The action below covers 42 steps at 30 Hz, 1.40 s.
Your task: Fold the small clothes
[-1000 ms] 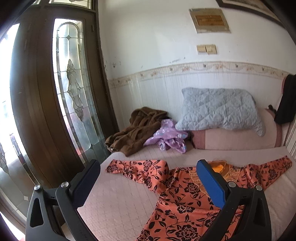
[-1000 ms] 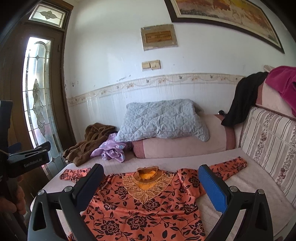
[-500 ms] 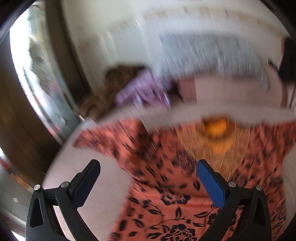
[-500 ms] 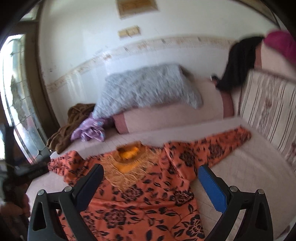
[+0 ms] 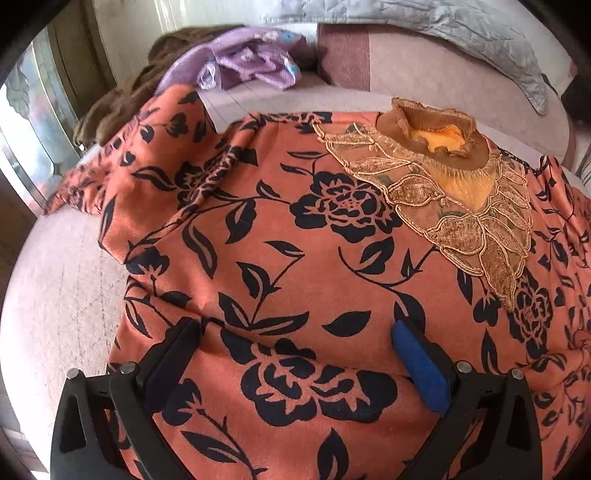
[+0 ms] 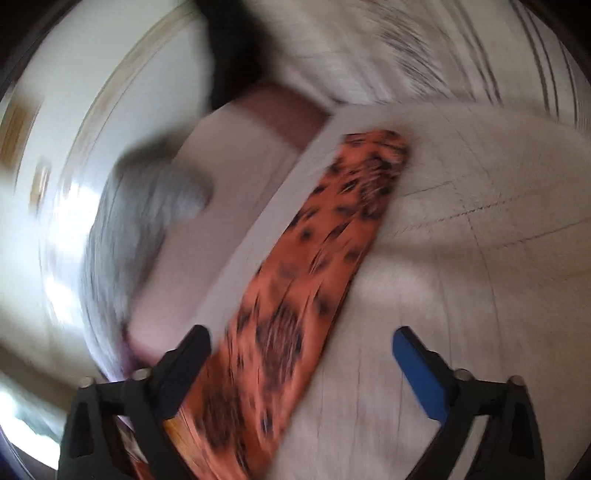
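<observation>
Looking down along both grippers, we see an orange top [image 5: 280, 236] printed with black flowers, spread face up on a pale quilted bed [image 5: 55, 295]. Its gold embroidered collar [image 5: 436, 155] lies toward the far pillows. A second ago both cameras looked across the room at the wall and the grey pillow [image 5: 461, 26]; now the fabric fills the left view, so both hands have dropped close to the garment. Our left gripper [image 5: 295, 332] hovers over the top's body near its left side, jaws wide apart, nothing between them. The right view is heavily blurred and tilted. Our right gripper [image 6: 301, 339] points along the top's right sleeve [image 6: 317, 258], which runs out across the bed. Its jaws have just been closing a little, yet they stand apart with the sleeve passing between them, not pinched. We judge folding is about to begin, probably with that sleeve.
</observation>
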Tool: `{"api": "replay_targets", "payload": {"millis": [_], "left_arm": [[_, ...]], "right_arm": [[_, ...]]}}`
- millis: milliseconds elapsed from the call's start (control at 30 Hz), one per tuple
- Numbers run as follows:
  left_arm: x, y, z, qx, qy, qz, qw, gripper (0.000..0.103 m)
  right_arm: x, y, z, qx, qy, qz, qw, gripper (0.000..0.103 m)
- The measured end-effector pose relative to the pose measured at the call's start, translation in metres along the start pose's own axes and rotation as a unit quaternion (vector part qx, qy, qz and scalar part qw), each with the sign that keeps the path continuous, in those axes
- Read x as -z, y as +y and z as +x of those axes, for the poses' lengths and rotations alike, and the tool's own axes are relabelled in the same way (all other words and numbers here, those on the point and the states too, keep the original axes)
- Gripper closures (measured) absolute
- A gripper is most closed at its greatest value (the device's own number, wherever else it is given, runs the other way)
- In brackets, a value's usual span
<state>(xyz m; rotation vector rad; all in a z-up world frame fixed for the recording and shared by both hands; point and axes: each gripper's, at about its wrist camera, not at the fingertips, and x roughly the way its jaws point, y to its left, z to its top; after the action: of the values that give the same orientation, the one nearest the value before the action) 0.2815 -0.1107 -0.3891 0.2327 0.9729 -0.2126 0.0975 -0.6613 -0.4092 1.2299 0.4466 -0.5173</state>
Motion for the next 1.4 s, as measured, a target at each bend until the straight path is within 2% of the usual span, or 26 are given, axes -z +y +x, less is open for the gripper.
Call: {"api": "replay_targets", "payload": {"millis": [33,100,167,233,300,367,400,433,500,600,667,733,800,833,867,967,1033,1067,1100,1133,1200,1267,1300,1333,1367,1400], "left_arm": [[0.001,-0.001,-0.001,-0.001,0.001,0.001,1.0000,0.000],[0.001,-0.001,0.000,0.005,0.008,-0.006,0.9999,0.000],[0.001,0.001,-0.001,0.006,0.011,-0.006,0.9999,0.000],[-0.002,0.002,-0.003,0.003,0.012,-0.005,0.9999,0.000],[-0.006,0.000,-0.001,-0.001,0.019,0.000,0.9998,0.000],[-0.017,0.001,0.000,-0.002,0.036,0.010,0.9993,0.000],[-0.023,0.000,-0.002,-0.002,0.040,0.023,0.9990,0.000],[-0.030,0.002,0.000,-0.007,0.035,0.028,0.9990,0.000],[-0.037,0.009,-0.016,-0.047,-0.006,0.029,0.9984,0.000],[-0.049,0.031,-0.034,-0.076,-0.039,0.014,0.9962,0.000],[-0.054,0.058,-0.033,-0.098,-0.027,-0.017,0.9947,0.000],[-0.054,0.089,-0.031,-0.112,-0.014,-0.058,0.9919,0.000],[-0.050,0.123,-0.031,-0.128,0.000,-0.106,0.9861,0.000],[-0.047,0.137,-0.029,-0.135,0.004,-0.126,0.9827,0.000],[-0.044,0.156,-0.031,-0.150,0.005,-0.151,0.9770,0.000],[-0.037,0.189,-0.028,-0.180,0.009,-0.189,0.9653,0.000],[-0.033,0.206,-0.023,-0.180,0.015,-0.202,0.9626,0.000],[-0.030,0.209,-0.022,-0.181,0.020,-0.204,0.9621,0.000],[-0.029,0.213,-0.019,-0.182,0.028,-0.205,0.9614,0.000],[-0.031,0.217,-0.015,-0.179,0.034,-0.206,0.9615,0.000],[-0.028,0.223,-0.014,-0.170,0.042,-0.210,0.9619,0.000],[-0.027,0.226,-0.018,-0.164,0.042,-0.216,0.9615,0.000],[-0.027,0.228,-0.019,-0.160,0.041,-0.219,0.9615,0.000],[-0.027,0.227,-0.021,-0.156,0.040,-0.222,0.9617,0.000],[-0.029,0.229,-0.021,-0.150,0.039,-0.225,0.9619,0.000],[-0.030,0.229,-0.020,-0.147,0.038,-0.228,0.9618,0.000]], "right_arm": [[-0.013,-0.016,0.013,-0.012,-0.003,0.047,0.999,0.021],[-0.028,-0.031,0.032,-0.030,-0.007,0.085,0.996,0.030],[-0.041,-0.036,0.047,-0.016,-0.017,0.092,0.996,0.037],[-0.049,-0.033,0.053,-0.018,-0.045,0.091,0.995,0.046],[-0.060,-0.024,0.068,0.024,-0.041,0.056,0.997,0.092],[-0.062,-0.015,0.076,0.066,-0.036,0.027,0.997,0.095],[-0.060,-0.007,0.071,0.061,-0.046,0.015,0.997,0.096],[-0.058,0.001,0.065,0.049,-0.056,0.001,0.997,0.096],[-0.046,0.035,0.044,0.022,-0.079,-0.039,0.996,0.096],[-0.022,0.092,0.022,-0.026,-0.075,-0.092,0.993,0.096],[0.003,0.138,0.007,-0.059,-0.066,-0.135,0.987,0.096],[0.043,0.190,-0.003,-0.090,-0.044,-0.184,0.978,0.096],[0.088,0.240,-0.002,-0.119,-0.013,-0.225,0.967,0.096],[0.118,0.269,0.004,-0.133,0.016,-0.248,0.959,0.096],[0.140,0.285,0.009,-0.139,0.034,-0.262,0.954,0.096],[0.233,0.337,0.035,-0.151,0.101,-0.321,0.930,0.092],[0.294,0.355,0.058,-0.130,0.163,-0.356,0.911,0.084],[0.333,0.361,0.071,-0.117,0.209,-0.383,0.892,0.064],[0.360,0.364,0.081,-0.115,0.243,-0.401,0.876,0.028],[0.396,0.362,0.086,-0.119,0.281,-0.419,0.855,0.018],[0.434,0.350,0.084,-0.129,0.305,-0.447,0.831,0.017],[0.450,0.336,0.081,-0.131,0.325,-0.467,0.812,0.017],[0.449,0.327,0.077,-0.139,0.332,-0.465,0.809,0.017],[0.443,0.316,0.072,-0.146,0.331,-0.459,0.812,0.017],[0.431,0.313,0.072,-0.147,0.323,-0.447,0.821,0.017],[0.421,0.307,0.069,-0.146,0.308,-0.428,0.837,0.017]]}}
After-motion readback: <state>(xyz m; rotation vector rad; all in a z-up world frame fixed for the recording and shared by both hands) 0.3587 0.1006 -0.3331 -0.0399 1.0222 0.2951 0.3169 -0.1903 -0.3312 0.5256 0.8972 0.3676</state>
